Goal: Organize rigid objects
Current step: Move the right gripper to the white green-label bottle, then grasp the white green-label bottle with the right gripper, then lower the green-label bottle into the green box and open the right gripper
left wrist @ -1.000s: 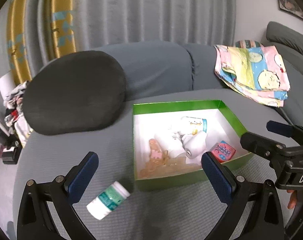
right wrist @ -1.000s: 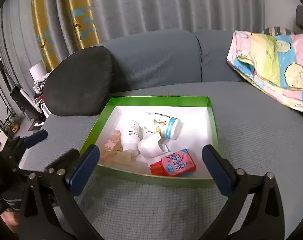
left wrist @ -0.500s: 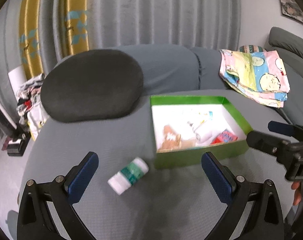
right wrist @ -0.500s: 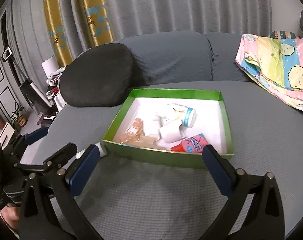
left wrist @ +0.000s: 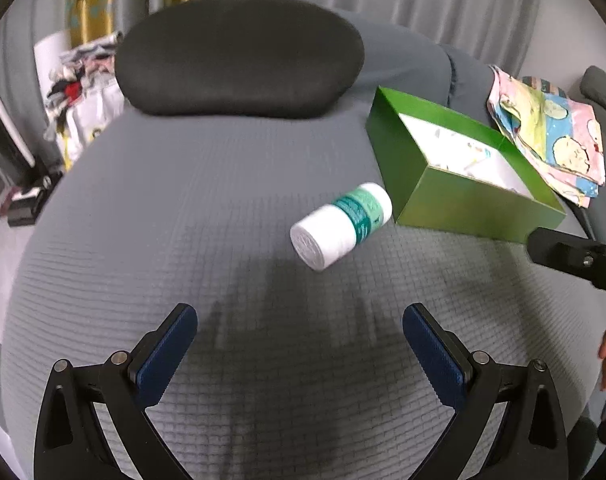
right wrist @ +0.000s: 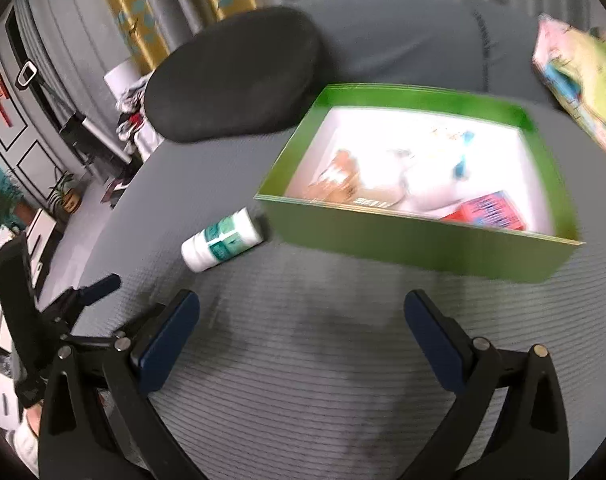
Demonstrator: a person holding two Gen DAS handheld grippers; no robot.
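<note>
Smooth glossy white plastic bottle with teal paper label on grey waffle-textured matt cloth sofa seat, satin green cardboard box with white inside, matt black fabric cushion, printed cotton cloth.

Your left gripper hangs with fingers spread wide; the white bottle lies on the sofa at twelve o'clock, green box at two
</note>
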